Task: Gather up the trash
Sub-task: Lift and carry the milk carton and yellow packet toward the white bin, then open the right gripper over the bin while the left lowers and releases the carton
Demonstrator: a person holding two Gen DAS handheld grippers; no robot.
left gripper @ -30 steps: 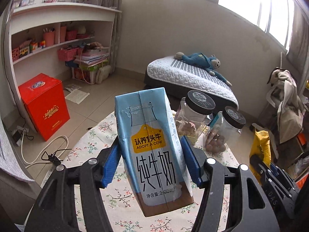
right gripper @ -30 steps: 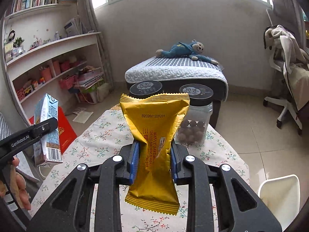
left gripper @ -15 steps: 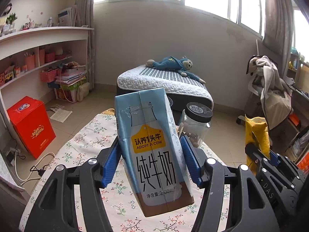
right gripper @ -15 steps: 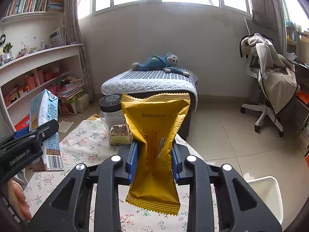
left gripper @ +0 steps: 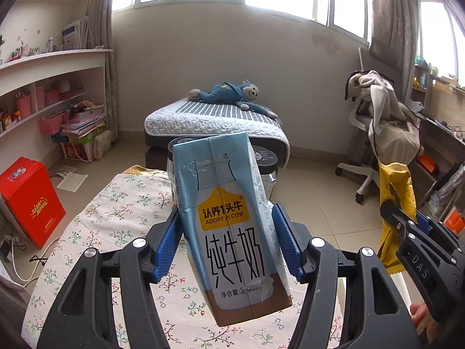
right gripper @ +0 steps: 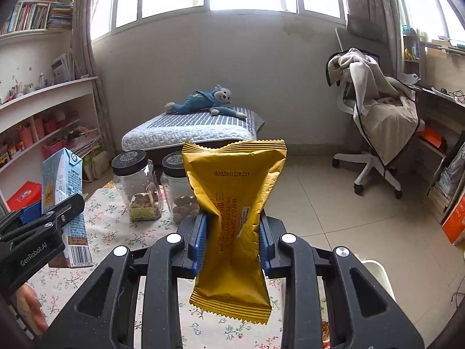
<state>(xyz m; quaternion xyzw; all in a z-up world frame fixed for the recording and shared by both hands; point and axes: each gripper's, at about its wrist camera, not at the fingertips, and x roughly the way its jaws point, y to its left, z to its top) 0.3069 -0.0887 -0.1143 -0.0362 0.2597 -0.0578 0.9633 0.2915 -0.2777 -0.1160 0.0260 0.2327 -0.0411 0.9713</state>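
Note:
My left gripper (left gripper: 228, 244) is shut on a light blue milk carton (left gripper: 229, 221), held upright and slightly tilted above the floral tablecloth (left gripper: 116, 221). The carton also shows at the left of the right wrist view (right gripper: 62, 192), in the left gripper (right gripper: 43, 226). My right gripper (right gripper: 232, 241) is shut on a yellow snack wrapper (right gripper: 234, 203), pinched at its middle and held above the table. The wrapper also shows in the left wrist view (left gripper: 396, 200), at the right edge in the right gripper (left gripper: 407, 224).
Two clear jars with black lids (right gripper: 136, 183) (right gripper: 180, 192) stand at the table's far edge. A white bin (right gripper: 377, 276) sits on the floor right of the table. A red box (left gripper: 29, 200), shelves, a bed (left gripper: 215, 125) and an office chair (right gripper: 377, 133) surround it.
Both grippers have swung to the right while holding their items; the view now faces the bed and chair more. The jars have shifted left in the right wrist view.

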